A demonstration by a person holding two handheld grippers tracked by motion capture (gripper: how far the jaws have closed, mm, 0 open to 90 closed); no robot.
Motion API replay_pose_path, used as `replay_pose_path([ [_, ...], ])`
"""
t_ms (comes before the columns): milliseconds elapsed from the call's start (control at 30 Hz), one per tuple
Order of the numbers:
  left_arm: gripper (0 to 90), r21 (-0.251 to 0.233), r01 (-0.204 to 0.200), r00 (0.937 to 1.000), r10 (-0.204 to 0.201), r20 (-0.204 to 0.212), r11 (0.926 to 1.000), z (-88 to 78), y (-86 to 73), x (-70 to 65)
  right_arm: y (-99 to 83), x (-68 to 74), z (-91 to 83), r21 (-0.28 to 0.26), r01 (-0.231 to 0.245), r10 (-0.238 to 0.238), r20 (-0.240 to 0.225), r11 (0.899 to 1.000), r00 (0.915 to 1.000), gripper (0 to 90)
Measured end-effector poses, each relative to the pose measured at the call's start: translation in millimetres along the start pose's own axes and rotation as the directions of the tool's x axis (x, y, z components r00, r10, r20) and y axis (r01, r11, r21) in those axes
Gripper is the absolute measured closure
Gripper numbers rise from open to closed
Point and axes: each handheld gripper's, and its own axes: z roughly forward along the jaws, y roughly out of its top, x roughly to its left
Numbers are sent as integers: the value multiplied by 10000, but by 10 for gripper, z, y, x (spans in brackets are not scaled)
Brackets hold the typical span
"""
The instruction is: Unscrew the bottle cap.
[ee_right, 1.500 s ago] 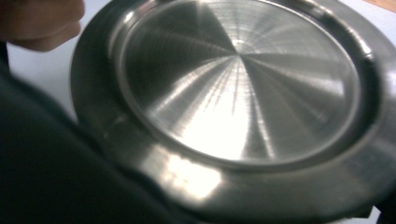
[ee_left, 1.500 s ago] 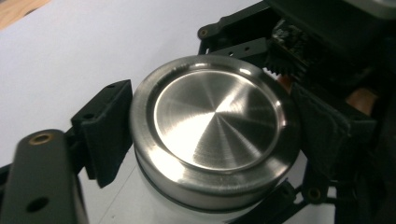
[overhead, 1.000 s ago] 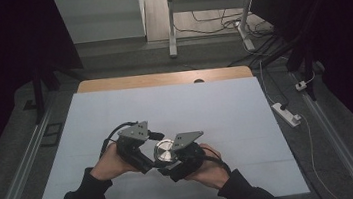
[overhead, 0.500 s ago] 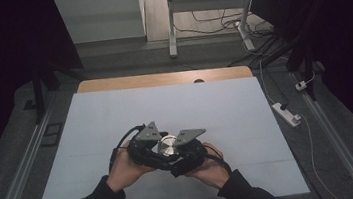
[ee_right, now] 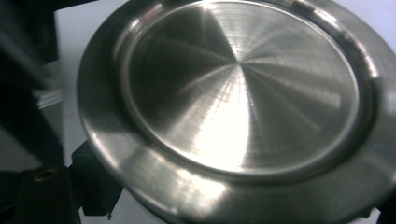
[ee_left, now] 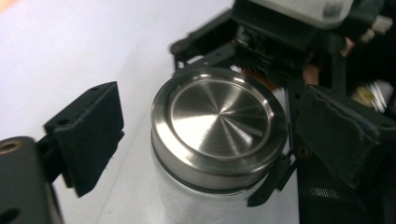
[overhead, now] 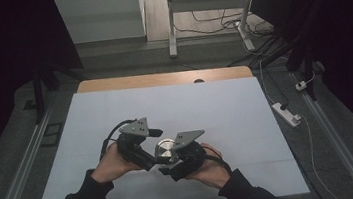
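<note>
A jar with a brushed steel lid (overhead: 165, 147) and a pale body is held up over the white table (overhead: 215, 105). My right gripper (overhead: 172, 156) comes in from the right and is shut on the jar's body below the lid (ee_right: 243, 93). My left gripper (overhead: 152, 147) stands at the jar's left. In the left gripper view the lid (ee_left: 219, 119) sits between the left gripper's (ee_left: 215, 135) two black pads (ee_left: 91, 135). These jaws have just been opening and stand apart from the lid's rim. The right gripper's linkage (ee_left: 280, 42) shows behind the jar.
The person's sleeves and hands come in from the near table edge. A wooden strip (overhead: 162, 79) ends the table at the far side. A white power strip (overhead: 287, 113) lies on the floor to the right, and a desk frame (overhead: 172, 24) stands behind.
The left gripper moved right onto the jar's lid and closed, then opened and drew back a little to the left. The right gripper and the jar kept still.
</note>
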Motion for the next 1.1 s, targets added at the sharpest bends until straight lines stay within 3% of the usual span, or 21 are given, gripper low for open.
replay_pose_path([
  [133, 140, 577, -1007, 9933, 970, 625, 9932, 60, -36, -45, 21, 102, 23, 77, 610, -606, -482, 9981, 9970, 148],
  [267, 192, 462, -1075, 9925, 1045, 630, 9931, 74, -37, -54, 29, 122, 21, 70, 683, -678, -504, 9976, 9964, 148],
  [367, 204, 272, -833, 9963, 826, 252, 9962, 89, -31, -56, 27, 102, 15, 45, 587, -585, -330, 9983, 9977, 149],
  [467, 205, 35, -305, 9990, 306, -325, 9995, 140, -28, -51, 23, 64, 8, 29, 160, -160, 43, 9999, 9999, 148],
  [500, 206, -119, 65, 9982, -72, -599, 9999, 171, -23, -54, 9, 23, 7, 12, -136, 135, 411, 9999, 9991, 149],
  [533, 206, -185, 207, 9970, -220, -736, 9996, 186, -20, -53, 9, 23, 7, 12, -136, 135, 411, 9999, 9991, 149],
  [600, 206, -390, 573, 9918, -614, -1118, 9976, 228, -11, -66, -2, -8, 5, -16, -340, 340, 632, 9994, 9974, 148],
  [700, 207, -548, 778, 9857, -850, -1455, 9955, 250, 9, -83, -9, -37, -2, -42, -629, 630, 938, 9980, 9936, 148],
  [900, 208, -660, 895, 9784, -1002, -1807, 9938, 250, 34, -114, 4, -37, -17, -114, -632, 641, 1123, 9979, 9916, 149],
  [1100, 206, -547, 1326, 9595, -1420, -2434, 9897, 301, 72, -156, 1, -43, -10, -2, -749, 738, 1654, 9972, 9835, 148],
])
